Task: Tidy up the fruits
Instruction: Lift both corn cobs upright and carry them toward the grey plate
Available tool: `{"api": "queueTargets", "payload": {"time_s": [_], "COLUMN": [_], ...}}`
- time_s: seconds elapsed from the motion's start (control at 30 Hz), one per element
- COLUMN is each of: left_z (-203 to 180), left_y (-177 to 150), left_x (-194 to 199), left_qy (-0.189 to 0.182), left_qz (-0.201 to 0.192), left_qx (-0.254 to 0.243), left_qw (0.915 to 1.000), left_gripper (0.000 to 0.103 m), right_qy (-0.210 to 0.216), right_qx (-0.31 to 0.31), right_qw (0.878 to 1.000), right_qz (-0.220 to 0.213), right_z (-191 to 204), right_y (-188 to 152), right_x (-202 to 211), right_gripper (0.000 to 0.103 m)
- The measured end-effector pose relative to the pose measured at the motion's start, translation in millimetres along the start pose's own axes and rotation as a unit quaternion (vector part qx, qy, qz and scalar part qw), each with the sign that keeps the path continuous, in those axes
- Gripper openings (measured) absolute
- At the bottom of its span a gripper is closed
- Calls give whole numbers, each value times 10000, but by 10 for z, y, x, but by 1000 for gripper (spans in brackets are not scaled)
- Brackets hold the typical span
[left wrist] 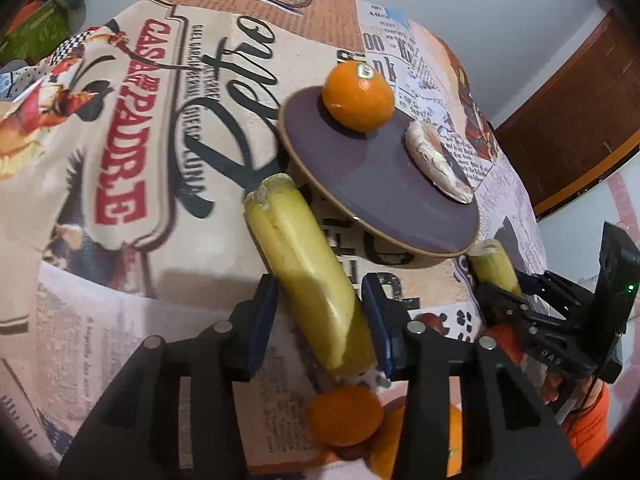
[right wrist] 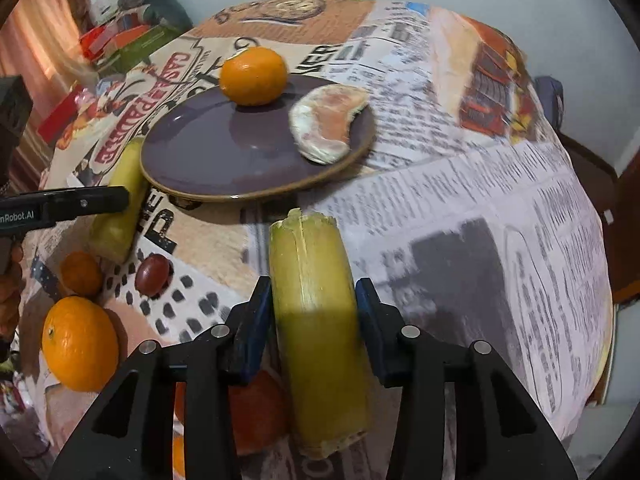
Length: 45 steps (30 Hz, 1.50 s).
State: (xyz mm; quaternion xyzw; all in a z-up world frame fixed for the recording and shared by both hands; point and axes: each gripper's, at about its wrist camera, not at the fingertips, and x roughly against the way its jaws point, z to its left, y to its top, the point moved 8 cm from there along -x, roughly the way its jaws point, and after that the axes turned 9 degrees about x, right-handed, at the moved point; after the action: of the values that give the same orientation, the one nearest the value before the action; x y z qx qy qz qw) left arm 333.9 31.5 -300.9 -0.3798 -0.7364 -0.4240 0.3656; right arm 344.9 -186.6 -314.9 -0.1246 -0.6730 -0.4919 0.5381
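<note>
Left tongs [left wrist: 320,312] and right tongs [right wrist: 314,312] each clamp a yellow-green stalk piece (near the plate [right wrist: 200,160])

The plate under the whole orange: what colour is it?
Dull purple plate with a tan rim; clearest in the right wrist view.

Left gripper [left wrist: 320,320] has its blue jaws clamped on a yellow-green stalk piece [left wrist: 308,276], lifted over the printed tablecloth [left wrist: 132,152]. Just beyond sits the purple plate [left wrist: 372,188] carrying a mandarin [left wrist: 358,96] and a peeled segment [left wrist: 436,164]. Off right, the right gripper [left wrist: 516,300] grips a second stalk piece [left wrist: 494,266].
</note>
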Motion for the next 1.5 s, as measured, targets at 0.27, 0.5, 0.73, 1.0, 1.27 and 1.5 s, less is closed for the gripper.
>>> {"api": "queueTargets", "payload": {"time_s": [0.27,0.5,0.73,1.0,1.27,1.5], "left_z": [180,220,135,82,140,15], "left_y": [-9,29,103,182,161,187], "left_x": [233,189,-114,-205,50,438], "left_qy": [301,176,-159,216,357,184], "left_qz": [-203,24,325,25,-265,-607], "left_qx": [-346,-259,149,-72,-237,-391], "left_qw": [9987,9995,9992,9997,9987,9972], "left_gripper": [30,35,48,41,37,34], "right_qy": [12,-2,71,37,-73,-42], "right_qx": [-467,-479,-465,-384,-436,-513], "right_qw": [9987,9981,9980,9981,9958,9927], "right_qz": [-196,-396,-422,-478,-807,-1093], "right_z": [-182,-156,-132,-113,-118,-83], "right_y": [-74,7,9,21,151,316], "right_x": [147,202,199,219,381,546], "right_gripper": [37,37,37,37,36,36]}}
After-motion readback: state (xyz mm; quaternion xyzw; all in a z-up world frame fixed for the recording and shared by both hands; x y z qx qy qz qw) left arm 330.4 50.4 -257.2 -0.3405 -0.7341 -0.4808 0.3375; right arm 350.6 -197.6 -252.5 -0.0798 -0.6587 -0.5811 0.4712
